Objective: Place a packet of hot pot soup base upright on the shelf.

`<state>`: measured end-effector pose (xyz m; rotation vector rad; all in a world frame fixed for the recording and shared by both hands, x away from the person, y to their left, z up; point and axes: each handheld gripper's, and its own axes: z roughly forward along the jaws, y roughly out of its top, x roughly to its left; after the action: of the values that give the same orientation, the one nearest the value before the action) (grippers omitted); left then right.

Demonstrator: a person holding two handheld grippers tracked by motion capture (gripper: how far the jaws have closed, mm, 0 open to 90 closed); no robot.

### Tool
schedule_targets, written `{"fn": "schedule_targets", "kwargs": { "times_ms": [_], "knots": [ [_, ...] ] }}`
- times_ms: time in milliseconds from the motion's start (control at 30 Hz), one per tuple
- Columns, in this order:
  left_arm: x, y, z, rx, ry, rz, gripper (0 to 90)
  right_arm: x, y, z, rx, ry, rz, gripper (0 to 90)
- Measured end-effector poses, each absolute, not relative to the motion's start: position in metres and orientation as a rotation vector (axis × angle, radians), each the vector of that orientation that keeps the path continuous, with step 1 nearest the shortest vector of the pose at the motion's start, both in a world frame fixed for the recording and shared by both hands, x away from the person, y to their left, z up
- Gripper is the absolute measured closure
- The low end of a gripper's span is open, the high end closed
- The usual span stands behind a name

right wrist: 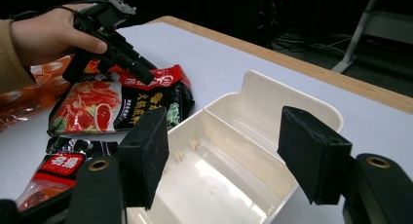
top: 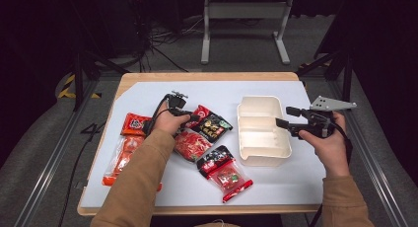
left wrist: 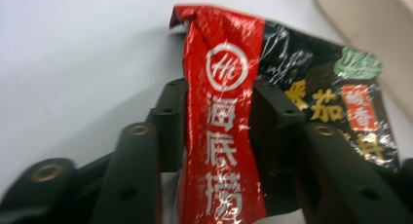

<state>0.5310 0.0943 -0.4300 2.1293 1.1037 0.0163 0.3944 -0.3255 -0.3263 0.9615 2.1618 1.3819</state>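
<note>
Left gripper [left wrist: 216, 131] has its jaws around the red end of the black sauce packet [left wrist: 272, 102], just left of the white tray [top: 261, 131]; pinch flat, lift slow. Right gripper [right wrist: 221, 156] wide open, empty, over tray

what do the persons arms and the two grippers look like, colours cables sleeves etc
Both forearms wear tan long sleeves. The left gripper is black with a black cable looping from it. The right gripper is black too, topped by a grey three-cornered plate; its jaws end in square black pads, with brass-ringed holes in the arms behind them.
</note>
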Motion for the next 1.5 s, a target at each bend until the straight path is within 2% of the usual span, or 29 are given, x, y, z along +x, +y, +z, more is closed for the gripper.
{"fn": "schedule_targets", "kwargs": {
  "times_ms": [33, 167, 333, 833, 1067, 1500],
  "knots": [
    [0.531, 0.094, -0.431, 2.148, 1.108, 0.028, 68.2, 0.395, -0.325, -0.326, 0.959, 2.161, 1.382, 35.7],
    [0.532, 0.096, -0.433, 2.136, 1.126, 0.019, 75.0, 0.394, -0.325, -0.327, 0.958, 2.166, 1.378, 35.6],
    [0.530, 0.095, -0.427, 2.157, 1.109, 0.069, 85.9, 0.394, -0.323, -0.327, 0.956, 2.168, 1.378, 35.7],
    [0.521, 0.098, -0.408, 2.162, 1.102, 0.127, 88.0, 0.395, -0.326, -0.327, 0.962, 2.156, 1.386, 38.4],
    [0.510, 0.101, -0.387, 2.103, 1.064, 0.138, 88.2, 0.394, -0.327, -0.326, 0.964, 2.150, 1.396, 39.4],
    [0.462, 0.107, -0.342, 2.021, 0.936, 0.312, 87.9, 0.392, -0.324, -0.324, 0.955, 2.154, 1.401, 40.8]
  ]
}}
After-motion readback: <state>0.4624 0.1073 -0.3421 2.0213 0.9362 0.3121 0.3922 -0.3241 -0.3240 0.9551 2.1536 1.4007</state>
